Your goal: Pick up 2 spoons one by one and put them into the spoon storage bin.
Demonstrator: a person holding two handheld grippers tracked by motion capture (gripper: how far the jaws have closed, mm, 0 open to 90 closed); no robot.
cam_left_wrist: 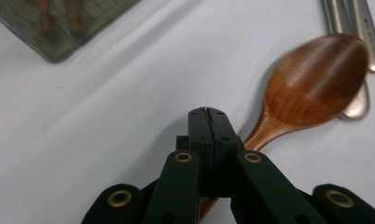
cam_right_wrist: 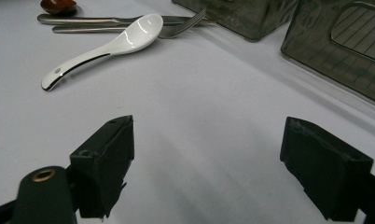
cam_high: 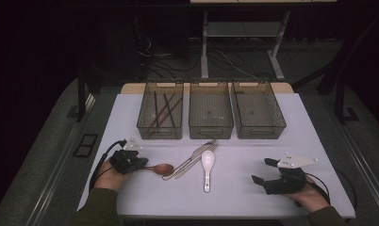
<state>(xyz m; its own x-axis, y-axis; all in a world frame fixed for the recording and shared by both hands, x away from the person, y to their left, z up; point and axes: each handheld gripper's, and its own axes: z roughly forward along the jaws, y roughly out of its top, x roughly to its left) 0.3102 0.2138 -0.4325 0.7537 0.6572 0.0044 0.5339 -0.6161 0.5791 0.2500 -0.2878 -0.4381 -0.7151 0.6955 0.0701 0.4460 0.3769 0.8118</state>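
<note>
Near the front edge of the white table [cam_high: 131, 197], the right gripper [cam_high: 262, 170] rests at the right with its jaws spread wide and nothing between them; bare tabletop lies ahead of it and to its left. At the near left, the left gripper [cam_high: 141, 164] has its jaws pressed together. In the left gripper view the handle of the wooden spoon [cam_left_wrist: 311, 88] runs under and beside the closed jaws [cam_left_wrist: 208, 116], but whether they actually pinch it cannot be told, since the handle's end is hidden beneath them.

The spoon's bowl lies just beside a metal knife [cam_high: 187, 162] and fork [cam_high: 199, 157], touching or overlapping their handle ends. A white ceramic spoon [cam_high: 207, 167] lies right of these, handle toward the near edge, with open space around it.

Farther back stand three dark translucent bins side by side. The left bin [cam_high: 160, 128] holds chopsticks [cam_high: 163, 109]; the middle bin [cam_high: 210, 127] and right bin [cam_high: 260, 127] look empty, though their ribbed floors are dim. Beyond the far edge, cables and table legs fade into darkness.
</note>
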